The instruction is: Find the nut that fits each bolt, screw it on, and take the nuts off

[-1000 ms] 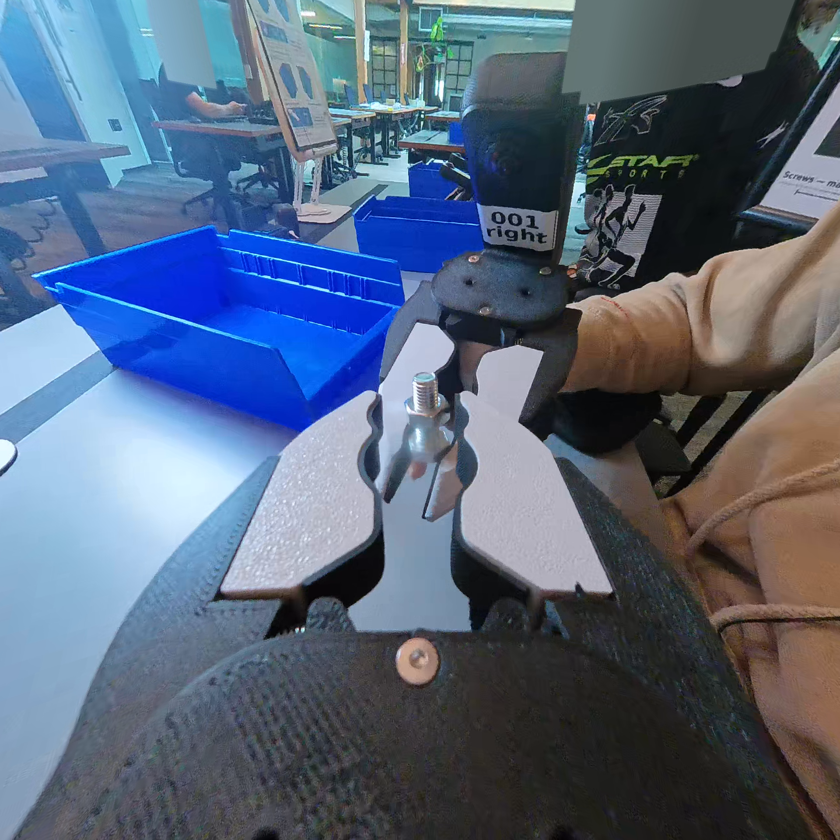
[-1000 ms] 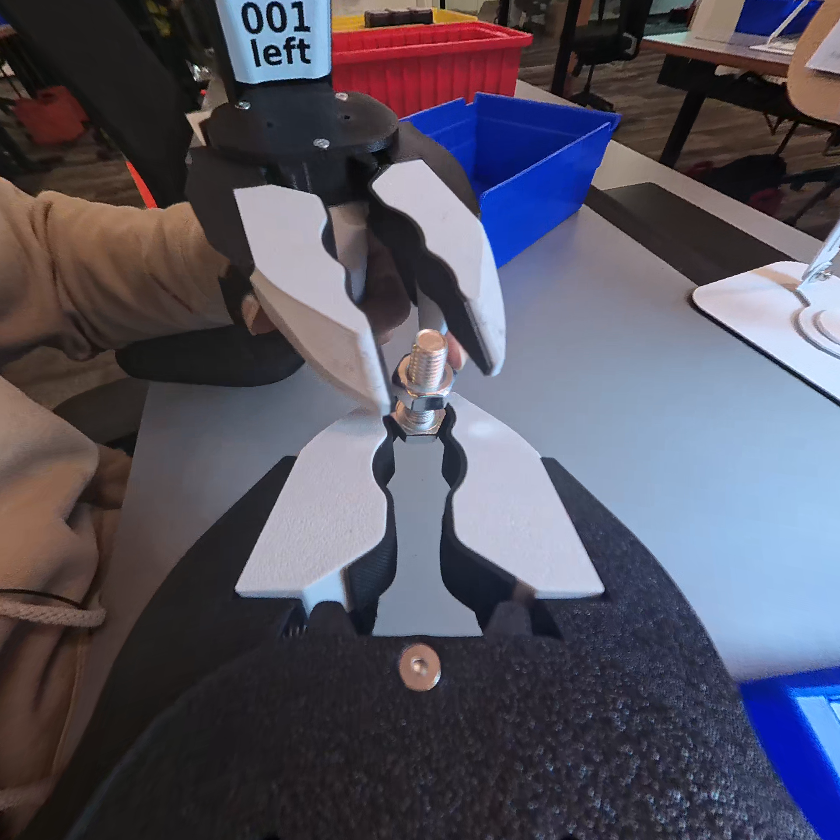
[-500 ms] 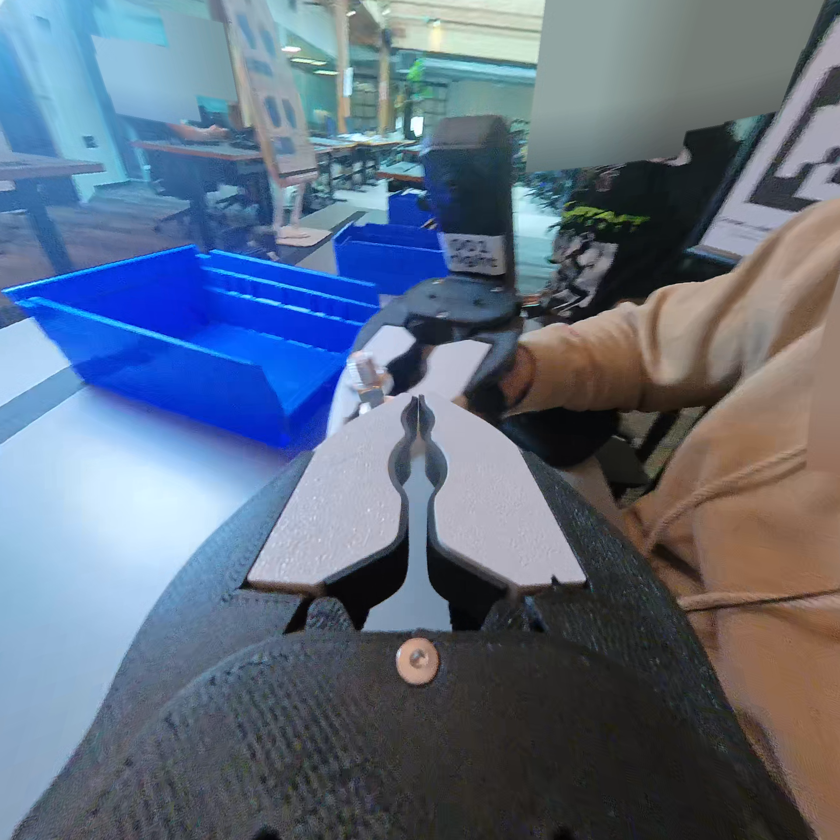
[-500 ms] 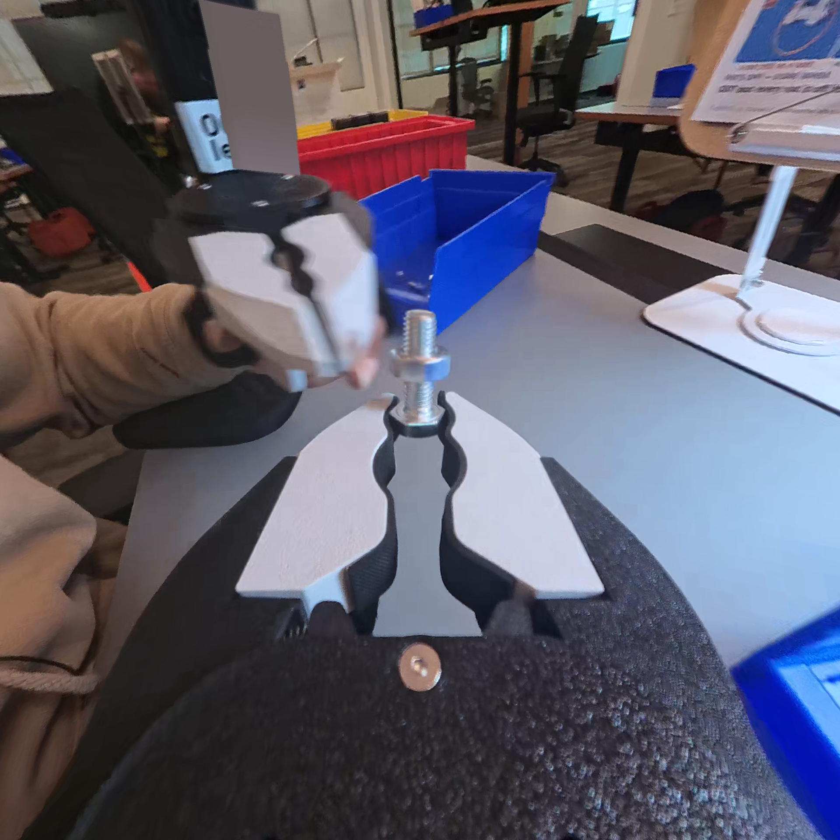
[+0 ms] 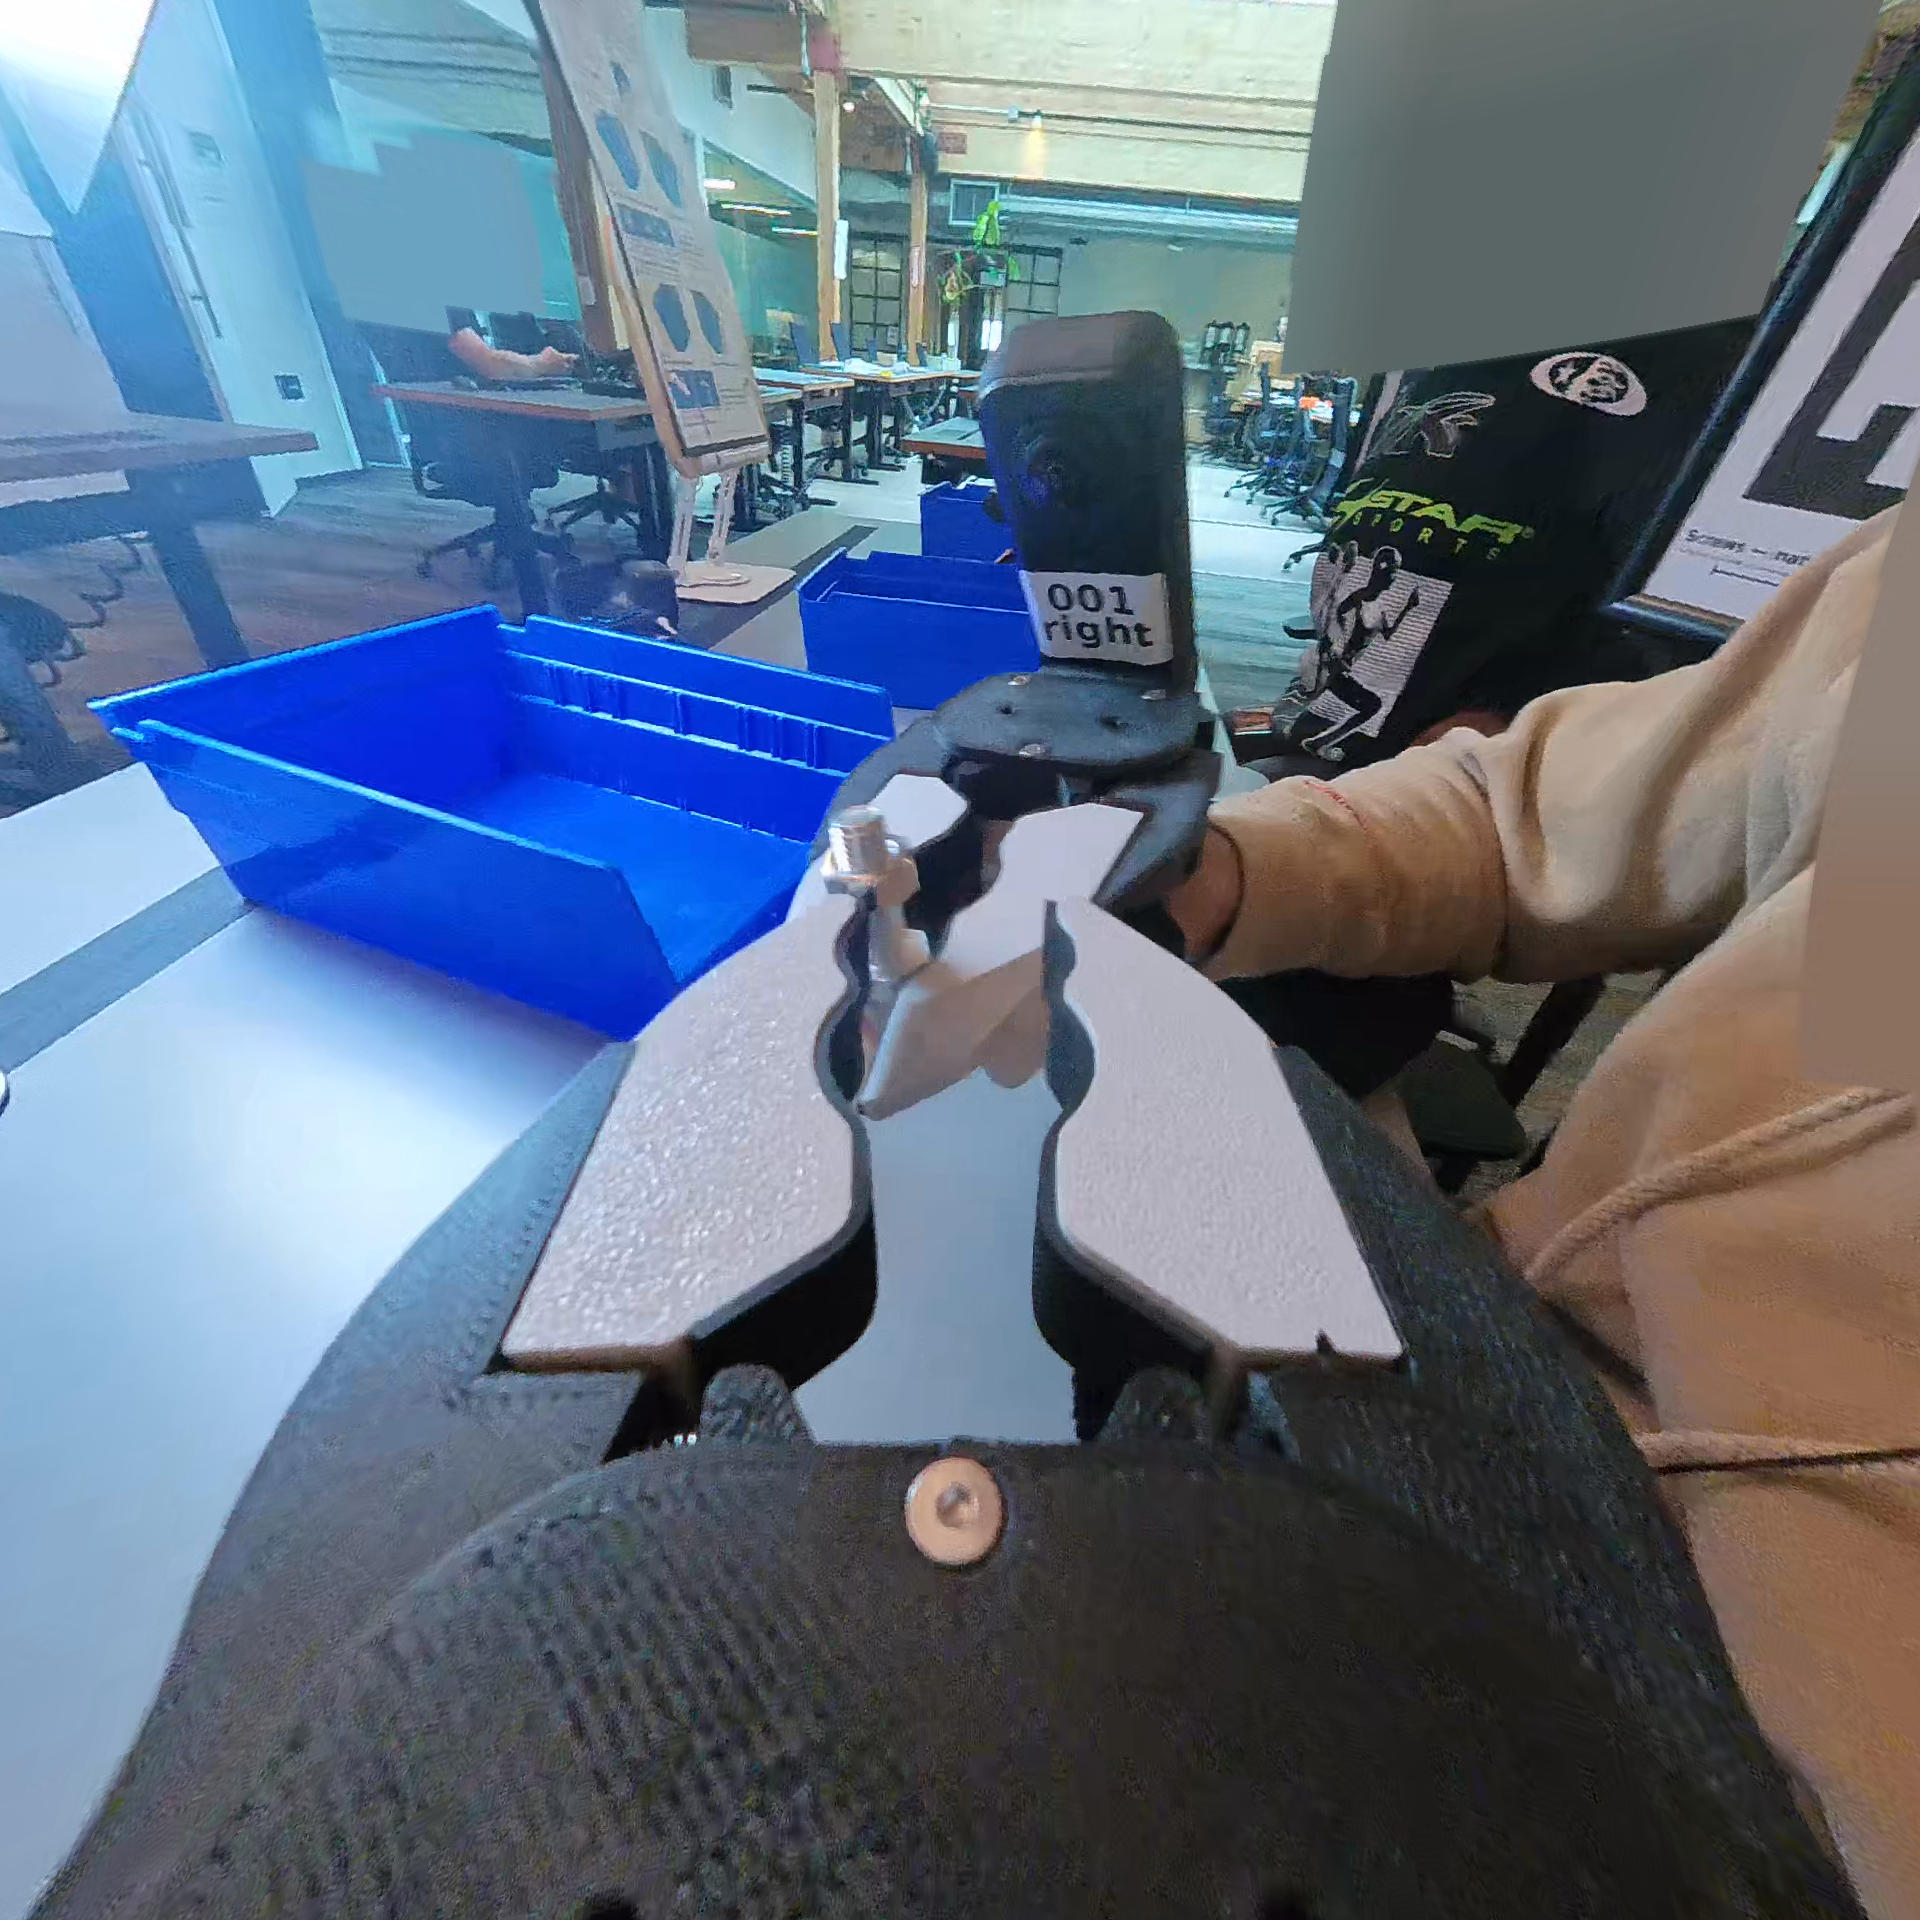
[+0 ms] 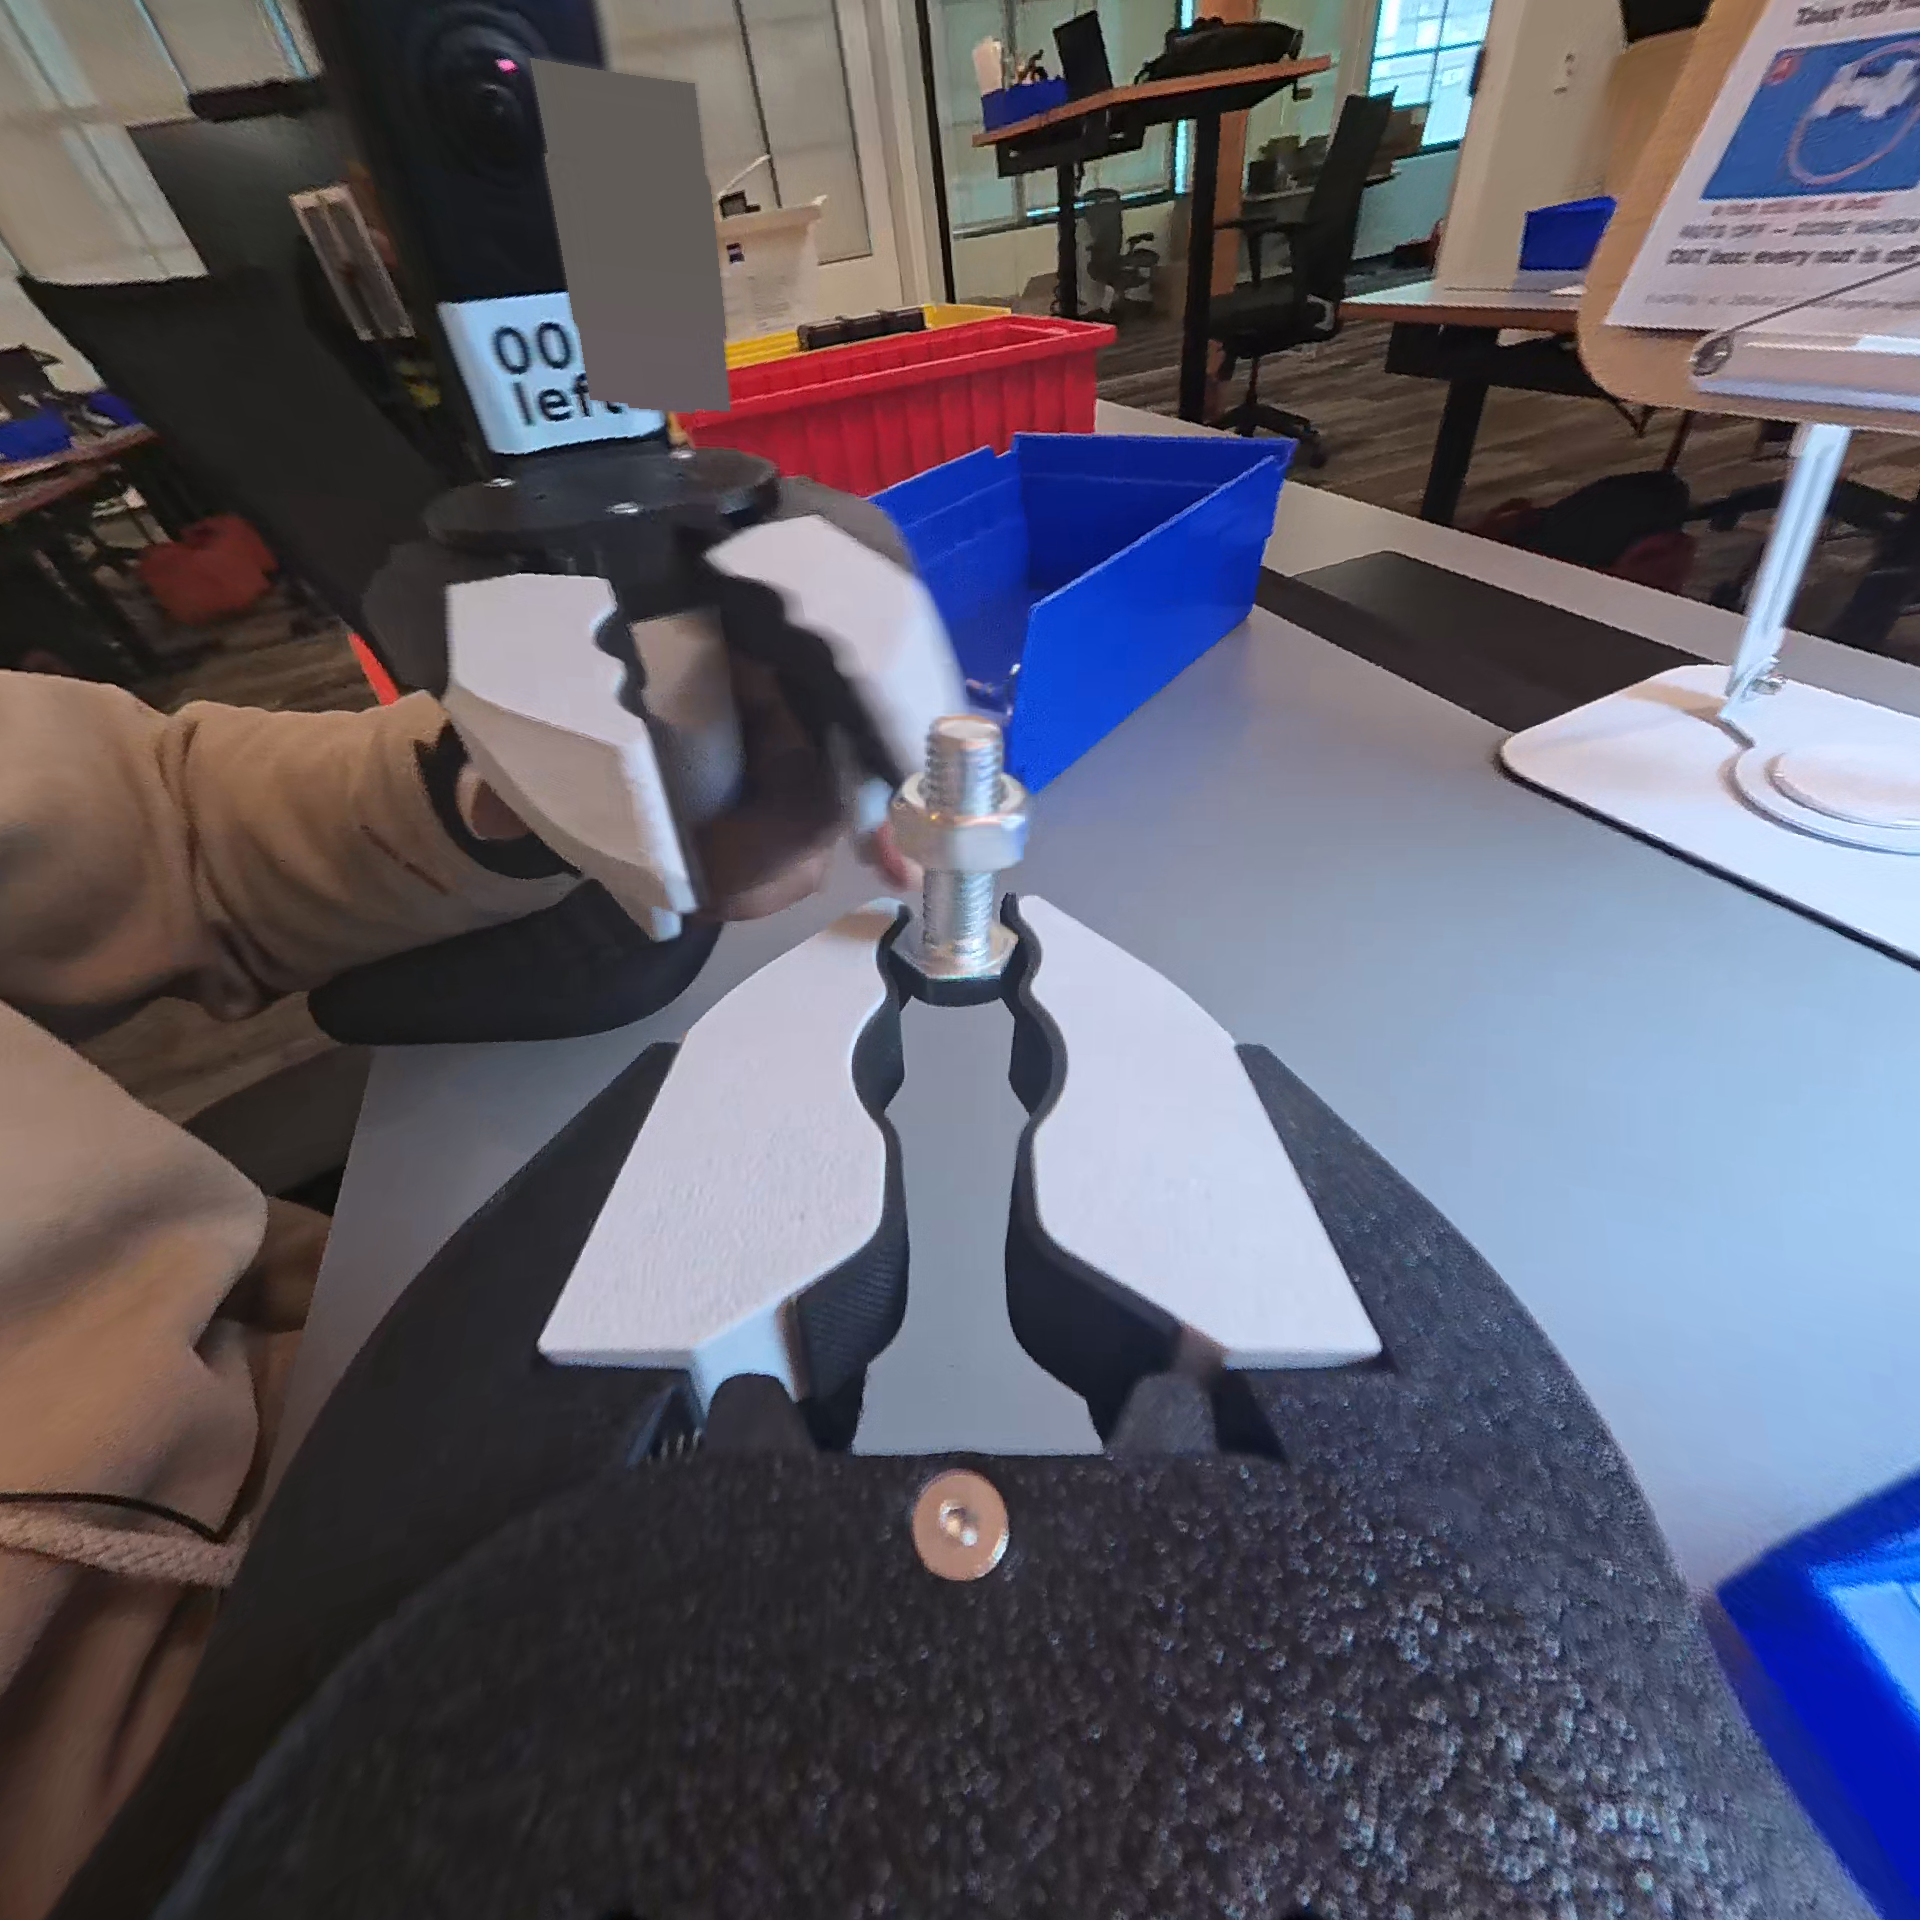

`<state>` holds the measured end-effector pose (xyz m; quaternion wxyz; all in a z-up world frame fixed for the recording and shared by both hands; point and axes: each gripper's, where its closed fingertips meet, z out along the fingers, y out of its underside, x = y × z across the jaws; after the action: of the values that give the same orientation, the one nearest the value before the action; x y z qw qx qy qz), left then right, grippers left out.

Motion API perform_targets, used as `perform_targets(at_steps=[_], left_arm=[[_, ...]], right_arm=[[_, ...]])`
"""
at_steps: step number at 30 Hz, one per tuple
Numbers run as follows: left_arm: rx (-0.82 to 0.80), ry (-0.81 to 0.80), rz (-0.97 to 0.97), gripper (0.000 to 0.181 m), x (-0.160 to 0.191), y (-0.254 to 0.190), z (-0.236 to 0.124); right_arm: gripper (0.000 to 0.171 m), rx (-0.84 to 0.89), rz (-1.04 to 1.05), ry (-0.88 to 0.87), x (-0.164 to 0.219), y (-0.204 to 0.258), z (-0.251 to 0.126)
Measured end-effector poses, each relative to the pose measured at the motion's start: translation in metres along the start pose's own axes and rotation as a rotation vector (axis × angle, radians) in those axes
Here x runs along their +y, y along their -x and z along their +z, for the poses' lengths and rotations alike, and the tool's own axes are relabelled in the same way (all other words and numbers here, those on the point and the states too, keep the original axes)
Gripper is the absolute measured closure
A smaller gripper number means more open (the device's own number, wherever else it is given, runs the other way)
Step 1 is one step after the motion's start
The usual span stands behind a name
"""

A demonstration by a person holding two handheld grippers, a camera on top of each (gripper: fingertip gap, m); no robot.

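A silver bolt (image 6: 954, 914) stands upright with its head clamped in my right gripper (image 6: 956, 961), which is shut on it. A silver hex nut (image 6: 961, 826) sits partway up the thread, with thread showing above and below it. My left gripper (image 6: 774, 842) is open and empty just left of the nut, slightly blurred. In the left wrist view my left gripper (image 5: 945, 925) is open, the bolt (image 5: 883, 935) and nut (image 5: 860, 868) are by its left fingertip, and the right gripper (image 5: 899, 1003) faces it.
The grey table (image 6: 1403, 987) holds a blue bin (image 6: 1143, 540), a red bin (image 6: 914, 395) behind it, a white sign stand base (image 6: 1662, 769) and a blue bin corner (image 6: 1829, 1662). The left wrist view shows a large blue bin (image 5: 468, 810) and another one (image 5: 914, 623) farther back. Across from one pair of fingers to the other is roughly 4 cm.
My left gripper was around the nut, then came off it and pulled back shut. It is now open again beside the bolt. The right gripper has kept its hold on the bolt.
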<state>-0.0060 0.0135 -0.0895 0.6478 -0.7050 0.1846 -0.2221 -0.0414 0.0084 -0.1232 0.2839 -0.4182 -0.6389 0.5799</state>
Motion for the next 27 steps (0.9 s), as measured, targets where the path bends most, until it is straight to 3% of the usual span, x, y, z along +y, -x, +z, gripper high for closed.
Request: perform_targets(at_steps=[1, 8, 12, 14, 22, 25, 26, 27], left_arm=[[0.061, -0.006, 0.006, 0.167, -0.002, -0.01, -0.002], [-0.049, -0.021, -0.011, 0.141, -0.003, 0.01, -0.001], [-0.011, -0.006, 0.002, 0.143, -0.001, 0.001, 0.001], [0.08, -0.043, -0.005, 0.169, -0.009, -0.013, -0.005], [-0.055, -0.023, -0.006, 0.136, -0.002, 0.009, 0.001], [-0.003, -0.014, 0.0, 0.145, -0.003, -0.003, 0.001], [0.062, -0.025, 0.011, 0.168, -0.006, -0.012, -0.002], [0.088, -0.052, 0.004, 0.171, -0.011, -0.017, -0.004]], right_arm=[[0.155, 0.011, 0.01, -0.004, -0.001, -0.004, -0.002], [0.155, -0.016, 0.002, -0.014, -0.001, 0.003, 0.0], [0.155, -0.019, -0.002, -0.014, -0.001, 0.005, 0.001], [0.155, 0.011, 0.018, -0.021, -0.003, -0.004, -0.002], [0.155, -0.022, -0.001, -0.008, -0.001, 0.006, 0.001], [0.155, -0.007, 0.002, -0.012, -0.002, 0.002, 0.0], [0.155, 0.011, 0.01, -0.016, -0.003, -0.002, -0.002], [0.155, 0.023, 0.022, -0.019, -0.004, -0.007, -0.004]])
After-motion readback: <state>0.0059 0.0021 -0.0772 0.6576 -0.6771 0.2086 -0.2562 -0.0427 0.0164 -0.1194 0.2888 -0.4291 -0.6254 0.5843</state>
